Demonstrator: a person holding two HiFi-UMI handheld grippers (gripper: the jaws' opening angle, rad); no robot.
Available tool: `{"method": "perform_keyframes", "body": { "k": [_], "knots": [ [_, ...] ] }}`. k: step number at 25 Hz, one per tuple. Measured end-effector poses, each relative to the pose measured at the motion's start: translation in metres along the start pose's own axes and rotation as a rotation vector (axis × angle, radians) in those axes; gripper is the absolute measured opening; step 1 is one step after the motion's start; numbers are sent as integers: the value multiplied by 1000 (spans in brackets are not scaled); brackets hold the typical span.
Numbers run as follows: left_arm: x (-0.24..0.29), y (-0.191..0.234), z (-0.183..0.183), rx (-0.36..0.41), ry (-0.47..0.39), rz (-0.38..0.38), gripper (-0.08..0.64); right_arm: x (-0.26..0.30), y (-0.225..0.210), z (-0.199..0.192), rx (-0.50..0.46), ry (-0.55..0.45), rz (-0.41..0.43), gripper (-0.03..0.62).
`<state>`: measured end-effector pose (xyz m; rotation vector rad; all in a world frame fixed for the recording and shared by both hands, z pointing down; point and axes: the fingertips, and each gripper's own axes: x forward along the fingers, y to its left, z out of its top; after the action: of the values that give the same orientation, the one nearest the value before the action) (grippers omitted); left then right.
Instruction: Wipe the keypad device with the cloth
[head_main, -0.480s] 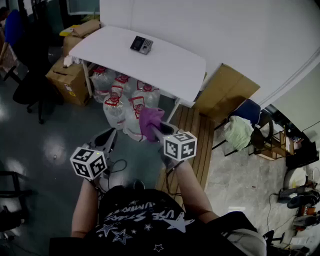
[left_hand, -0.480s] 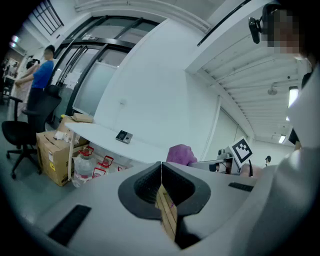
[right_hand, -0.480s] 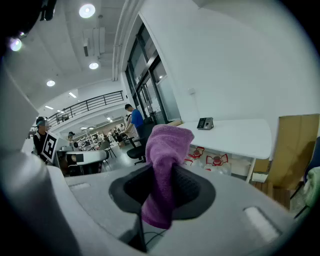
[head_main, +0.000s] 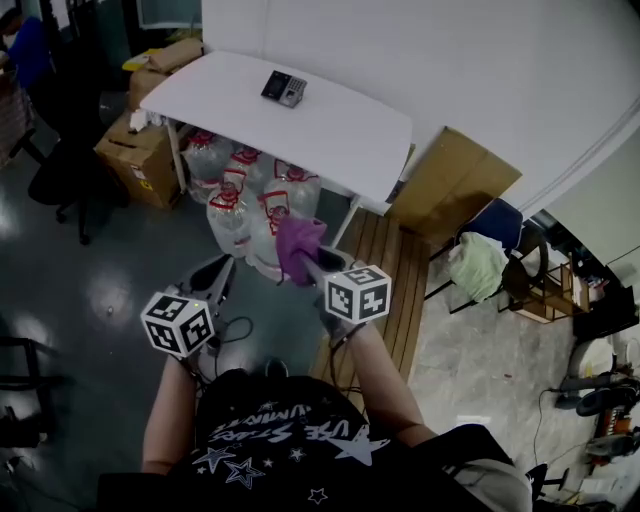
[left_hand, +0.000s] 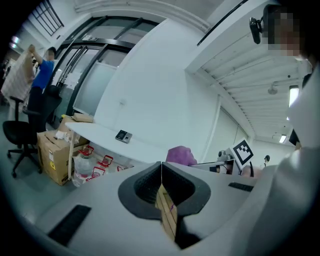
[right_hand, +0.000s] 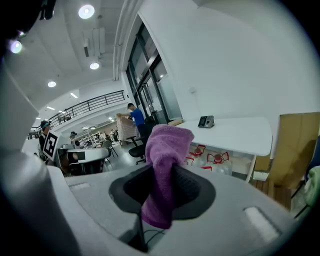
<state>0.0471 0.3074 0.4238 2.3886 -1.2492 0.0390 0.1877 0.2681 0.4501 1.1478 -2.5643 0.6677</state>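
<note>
Little has moved since half a second ago: both grippers hang at nearly the same spots in front of the person, and the cloth has kept its place. The right gripper (right_hand: 162, 186) is clamped on the purple cloth (right_hand: 165, 165), which is pinched between the dark pads. One bunched end rises above the jaws and the other end hangs below them. In the head view this gripper (head_main: 307, 264) points toward the table, with the cloth (head_main: 297, 243) at its tip, in the air and well short of the tabletop. The left gripper (left_hand: 161, 184) has its jaws pressed together, the pads meeting along a thin line with nothing between them. It (head_main: 214, 277) hangs beside the right one, apart from it. The keypad device (head_main: 283, 89) lies flat on the white table (head_main: 340, 135) toward the far edge, well away from both grippers. Large water bottles (head_main: 250, 200) stand under the table, and cardboard boxes (head_main: 140, 155) sit at its left end.
</note>
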Motion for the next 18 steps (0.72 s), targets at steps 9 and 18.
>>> {"method": "perform_keyframes", "body": {
  "k": [9,18],
  "knots": [
    [2,1,-1,-7,-10,25,8,-4,-9,5,14,-41,8,98],
    [-4,21,-4,-43,-11,73,9,12,-8,2,11,-17,41,98]
  ]
}}
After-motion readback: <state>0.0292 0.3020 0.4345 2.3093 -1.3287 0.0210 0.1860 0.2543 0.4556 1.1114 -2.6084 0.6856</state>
